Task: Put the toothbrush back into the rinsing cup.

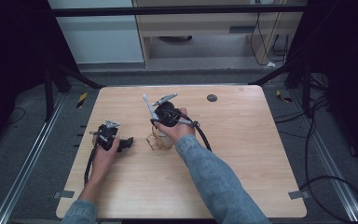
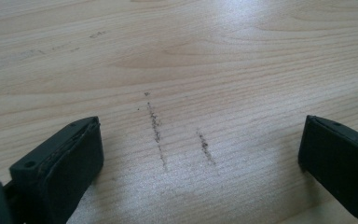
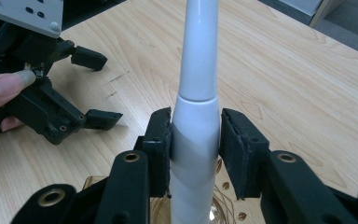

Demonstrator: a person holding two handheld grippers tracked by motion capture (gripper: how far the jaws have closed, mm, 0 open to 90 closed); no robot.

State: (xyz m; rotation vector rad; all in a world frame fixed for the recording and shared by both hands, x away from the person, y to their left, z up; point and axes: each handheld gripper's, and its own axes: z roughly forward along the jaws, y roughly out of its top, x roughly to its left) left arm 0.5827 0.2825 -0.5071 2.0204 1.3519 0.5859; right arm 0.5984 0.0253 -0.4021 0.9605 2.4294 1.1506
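Item 1: right gripper (image 3: 195, 149). Its two black jaws stand on either side of a white stick (image 3: 196, 84). The left pad lies against the stick's thicker lower section; a thin gap shows at the right pad, so the jaws stand just off a full pinch. In the high view the right gripper (image 1: 154, 122) sits near the middle of the tabletop (image 1: 242, 154), with a hand (image 1: 175, 128) in a blue denim sleeve around its body.

Item 2: white stick. Upright, smooth and glossy, with a narrower upper part joined to a wider lower part by a visible seam. No brand, label or writing can be read on it. In the high view the white stick (image 1: 148, 106) leans slightly toward the far left corner.

Item 3: wire basket (image 1: 159, 140). Gold-coloured, thin wire, standing on the tabletop directly under the right gripper; the stick's lower end goes down into it.

Item 4: left gripper (image 2: 200, 158). Jaws spread wide over bare wood, nothing between them. In the high view the left gripper (image 1: 129, 142) rests near the left edge of the tabletop, well apart from the basket.

Item 5: tabletop. Light wood grain, with two short dark scuff marks (image 2: 156, 130) between the left jaws. A small dark round disc (image 1: 211, 98) lies near the far edge. No lettering visible.
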